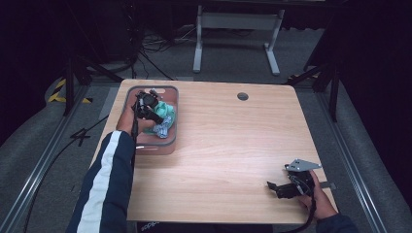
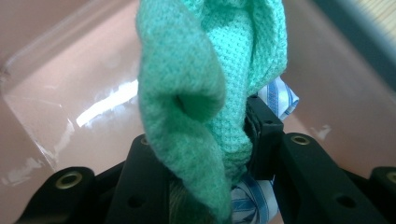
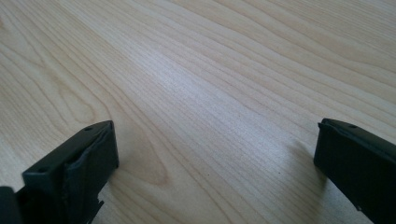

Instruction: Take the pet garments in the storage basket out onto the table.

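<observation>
A green knitted cloth (image 2: 201, 79) hangs bunched between the jaws of my left gripper (image 2: 205, 154), which is shut on it. In the high view the left gripper (image 1: 151, 110) is over the pink bin (image 1: 170, 141) at the table's left, with the green cloth (image 1: 166, 111) just right of it. A blue-and-white striped cloth (image 2: 280, 95) lies under the green one in the bin; in the high view this striped cloth (image 1: 162, 128) shows below the green one. My right gripper (image 1: 273, 186) rests low at the table's front right, jaws wide apart over bare wood (image 3: 210, 93).
The wooden table (image 1: 233, 141) has a round cable hole (image 1: 242, 96) near its far edge. The bin's pink floor (image 2: 84, 84) shows glossy under the cloth. Beyond the table stand a white frame leg (image 1: 198, 43) and cables on grey carpet.
</observation>
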Available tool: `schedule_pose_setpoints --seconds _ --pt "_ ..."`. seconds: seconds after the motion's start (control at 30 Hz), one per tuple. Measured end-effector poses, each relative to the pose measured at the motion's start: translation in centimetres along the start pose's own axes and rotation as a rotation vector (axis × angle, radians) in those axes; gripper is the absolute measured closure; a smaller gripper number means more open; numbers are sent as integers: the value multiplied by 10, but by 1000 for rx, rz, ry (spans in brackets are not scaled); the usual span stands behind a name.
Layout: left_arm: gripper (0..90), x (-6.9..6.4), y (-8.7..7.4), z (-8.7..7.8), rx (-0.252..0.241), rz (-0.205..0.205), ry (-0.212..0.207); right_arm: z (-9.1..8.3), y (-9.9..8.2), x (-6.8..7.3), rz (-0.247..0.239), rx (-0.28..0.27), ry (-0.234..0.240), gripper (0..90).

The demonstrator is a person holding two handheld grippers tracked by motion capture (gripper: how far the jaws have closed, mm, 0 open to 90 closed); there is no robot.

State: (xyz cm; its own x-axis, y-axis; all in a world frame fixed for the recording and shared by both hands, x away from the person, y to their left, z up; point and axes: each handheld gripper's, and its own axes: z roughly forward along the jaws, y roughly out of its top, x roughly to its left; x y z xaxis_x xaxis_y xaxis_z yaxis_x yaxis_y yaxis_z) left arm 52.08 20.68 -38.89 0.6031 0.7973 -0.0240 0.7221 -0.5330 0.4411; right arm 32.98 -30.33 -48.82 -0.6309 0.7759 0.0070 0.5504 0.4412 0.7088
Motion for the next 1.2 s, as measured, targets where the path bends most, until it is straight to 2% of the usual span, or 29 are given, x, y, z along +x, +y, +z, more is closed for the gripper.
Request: schedule_pose_setpoints --seconds 0.2,0.23,0.37,0.4,0.43,0.5,0.53,0.8,1.2 --pt "660 -4 -9 -24 -110 20 1 0 0 0 0 0 0 0" --pt "660 -4 -9 -24 -110 20 1 0 0 0 0 0 0 0" --pt "660 -9 -21 -37 -183 42 -17 0 0 0 0 0 0 1" --pt "660 -9 -21 -37 -183 42 -17 0 0 0 0 0 0 1" --pt "660 -11 -25 -41 -212 43 -13 0 0 0 1 -1 0 0" --pt "659 -11 -30 -46 -247 44 -39 0 0 0 0 0 0 0" --pt "660 -12 -32 -49 -265 48 -40 0 0 0 0 0 0 0" --pt "660 -23 -36 -70 -364 58 -48 0 0 0 1 0 0 0" --pt "660 -47 -28 -91 -431 124 -74 0 0 1 7 -1 -1 0"
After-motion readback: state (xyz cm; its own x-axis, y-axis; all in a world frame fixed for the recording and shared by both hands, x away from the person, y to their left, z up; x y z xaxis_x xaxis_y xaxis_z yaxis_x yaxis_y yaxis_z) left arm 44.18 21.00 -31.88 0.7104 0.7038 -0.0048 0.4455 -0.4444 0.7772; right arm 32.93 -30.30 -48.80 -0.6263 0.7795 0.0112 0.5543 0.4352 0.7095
